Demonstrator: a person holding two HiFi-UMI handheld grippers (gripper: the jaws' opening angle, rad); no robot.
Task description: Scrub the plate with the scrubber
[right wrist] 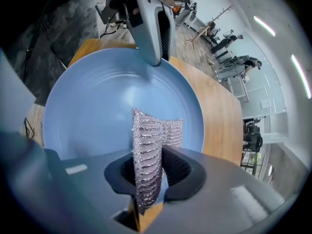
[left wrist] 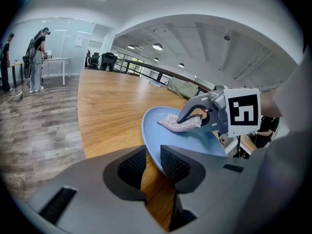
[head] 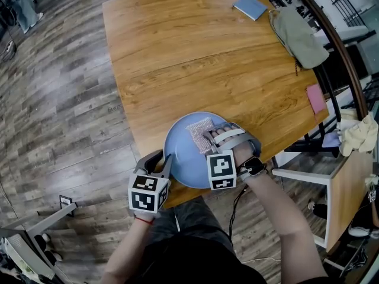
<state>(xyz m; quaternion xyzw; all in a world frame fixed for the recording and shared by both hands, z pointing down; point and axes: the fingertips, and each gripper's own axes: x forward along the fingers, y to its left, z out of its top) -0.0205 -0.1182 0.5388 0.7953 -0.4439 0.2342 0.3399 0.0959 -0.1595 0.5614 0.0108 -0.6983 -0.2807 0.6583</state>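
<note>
A round light-blue plate (head: pixel 186 158) rests at the near edge of the wooden table (head: pixel 195 58). My left gripper (head: pixel 167 160) is shut on the plate's near-left rim; in the left gripper view the rim (left wrist: pixel 152 145) passes between the two pads. My right gripper (head: pixel 209 136) points steeply down over the plate's far right part, shut on a silvery mesh scrubber (head: pixel 199 127). The scrubber (right wrist: pixel 147 152) stands pinched upright between the right jaws, and its free end lies on the plate (right wrist: pixel 97 106). In the left gripper view the scrubber (left wrist: pixel 176 123) rests flat on the plate's surface.
A blue notebook (head: pixel 250 7) and an olive cloth bag (head: pixel 299 35) lie at the table's far right. A pink item (head: pixel 315 98) sits at the right edge. A white shelf unit (head: pixel 308 182) stands right of the table. People (left wrist: pixel 38 57) stand far off.
</note>
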